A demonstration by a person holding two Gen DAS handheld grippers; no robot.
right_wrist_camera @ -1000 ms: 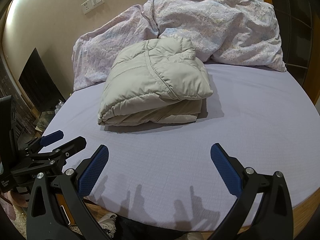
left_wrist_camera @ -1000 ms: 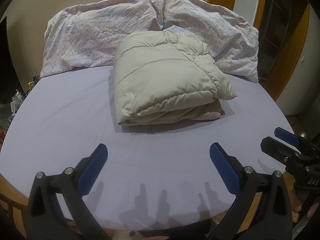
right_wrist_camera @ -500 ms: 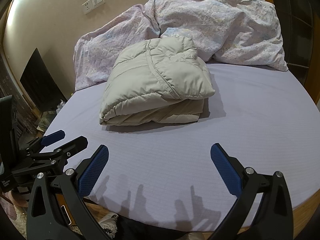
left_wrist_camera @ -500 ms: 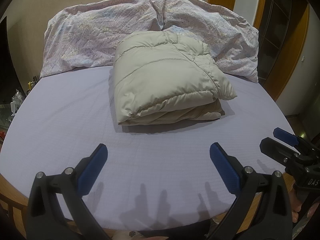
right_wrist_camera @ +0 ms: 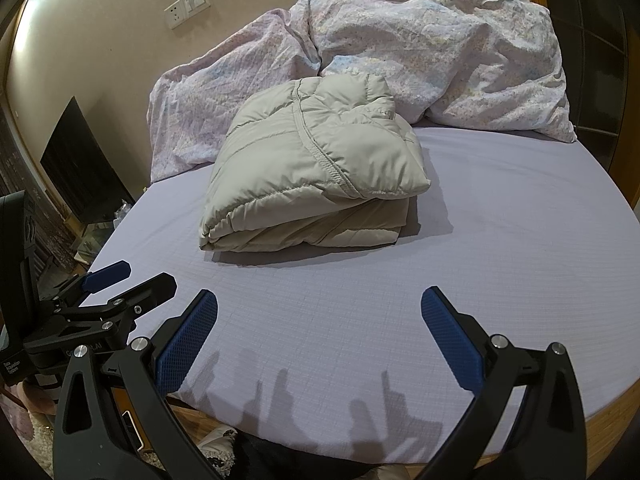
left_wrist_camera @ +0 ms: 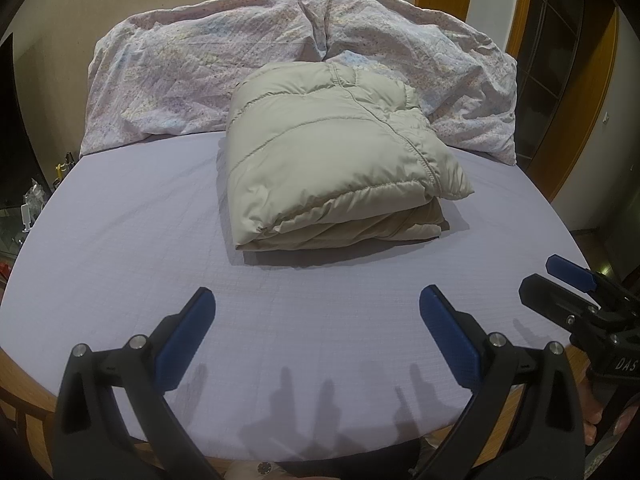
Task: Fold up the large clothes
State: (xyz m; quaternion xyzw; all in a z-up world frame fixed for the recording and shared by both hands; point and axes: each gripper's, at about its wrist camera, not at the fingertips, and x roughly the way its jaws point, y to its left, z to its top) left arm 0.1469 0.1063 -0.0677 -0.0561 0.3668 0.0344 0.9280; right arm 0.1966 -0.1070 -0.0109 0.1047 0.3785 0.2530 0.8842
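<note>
Bed (left_wrist_camera: 120, 240) holds folded jacket (left_wrist_camera: 332, 160) well beyond both spread, empty fingers (left_wrist_camera: 188, 332).

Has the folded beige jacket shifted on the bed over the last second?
No. The folded jacket sits in the same spot against the crumpled floral duvet behind it; the small drift in the right wrist view looks like camera motion.

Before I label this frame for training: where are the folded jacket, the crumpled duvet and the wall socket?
folded jacket (left_wrist_camera: 320, 152), left wrist view, top quilted panel.
crumpled duvet (left_wrist_camera: 192, 72), left wrist view, left mound.
wall socket (right_wrist_camera: 175, 16), right wrist view, plate face.
</note>
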